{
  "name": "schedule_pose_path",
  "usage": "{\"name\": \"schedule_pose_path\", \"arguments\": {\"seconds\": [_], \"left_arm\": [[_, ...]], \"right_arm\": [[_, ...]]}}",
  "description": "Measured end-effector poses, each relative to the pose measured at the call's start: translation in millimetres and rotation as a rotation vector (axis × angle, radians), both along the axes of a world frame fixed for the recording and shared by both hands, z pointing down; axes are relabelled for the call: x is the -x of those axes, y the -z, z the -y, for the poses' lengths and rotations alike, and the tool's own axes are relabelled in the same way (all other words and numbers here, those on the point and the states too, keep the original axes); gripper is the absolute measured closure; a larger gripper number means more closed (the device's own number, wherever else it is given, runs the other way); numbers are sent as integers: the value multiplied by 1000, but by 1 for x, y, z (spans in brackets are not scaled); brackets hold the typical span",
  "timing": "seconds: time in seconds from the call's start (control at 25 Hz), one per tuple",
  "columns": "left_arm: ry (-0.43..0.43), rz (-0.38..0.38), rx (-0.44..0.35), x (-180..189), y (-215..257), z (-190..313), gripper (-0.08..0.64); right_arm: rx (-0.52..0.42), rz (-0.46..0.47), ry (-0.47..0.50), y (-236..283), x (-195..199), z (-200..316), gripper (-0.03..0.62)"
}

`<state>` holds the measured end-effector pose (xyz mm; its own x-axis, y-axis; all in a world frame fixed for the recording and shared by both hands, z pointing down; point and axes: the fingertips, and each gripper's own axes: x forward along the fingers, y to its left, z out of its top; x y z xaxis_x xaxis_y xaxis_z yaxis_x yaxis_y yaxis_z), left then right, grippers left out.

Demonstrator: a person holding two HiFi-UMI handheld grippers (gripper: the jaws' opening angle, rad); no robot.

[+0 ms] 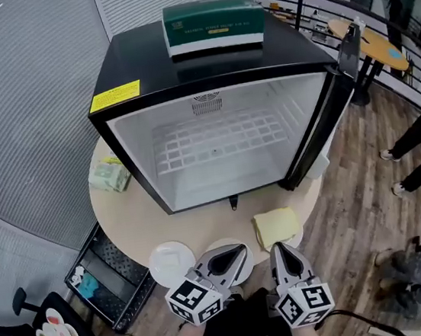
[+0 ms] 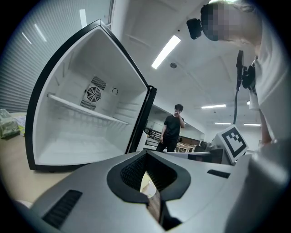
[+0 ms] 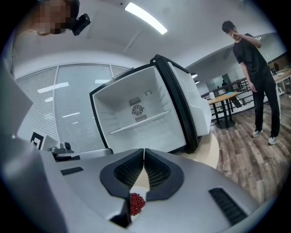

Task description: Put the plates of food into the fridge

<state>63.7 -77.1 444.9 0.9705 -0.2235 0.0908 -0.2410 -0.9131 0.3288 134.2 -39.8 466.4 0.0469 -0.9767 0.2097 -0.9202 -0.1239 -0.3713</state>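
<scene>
Round bench (image 1: 202, 222) carries the open, empty mini fridge (image 1: 142, 57). My left tongs (image 1: 241, 250) and right tongs (image 1: 275, 248) are both closed on nothing. Nothing is loaded yet, so I judge they must open to grasp the plate of yellow food (image 1: 277, 227).

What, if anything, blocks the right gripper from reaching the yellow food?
Probably nothing, so yes: the right gripper sits just short of the yellow food with nothing between, though its jaws are shut.

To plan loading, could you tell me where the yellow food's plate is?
Head view: the yellow food's plate sits on the round table, right of centre, between the open fridge and the right gripper.
</scene>
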Motion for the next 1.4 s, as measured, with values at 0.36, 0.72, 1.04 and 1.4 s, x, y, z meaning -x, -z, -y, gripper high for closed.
{"name": "schedule_pose_path", "arguments": {"seconds": [0.36, 0.72, 1.04, 1.4], "left_arm": [[-29, 39, 50, -15, -14, -1, 555], [-55, 83, 92, -40, -36, -7, 555], [-39, 129, 145, -49, -59, -16, 555], [-22, 156, 170, -52, -76, -20, 555]], "right_arm": [[45, 152, -50, -15, -25, -8, 392], [153, 449, -165, -78, -64, -29, 334], [217, 614, -247, -143, -89, -43, 334], [187, 802, -256, -184, -97, -33, 334]]}}
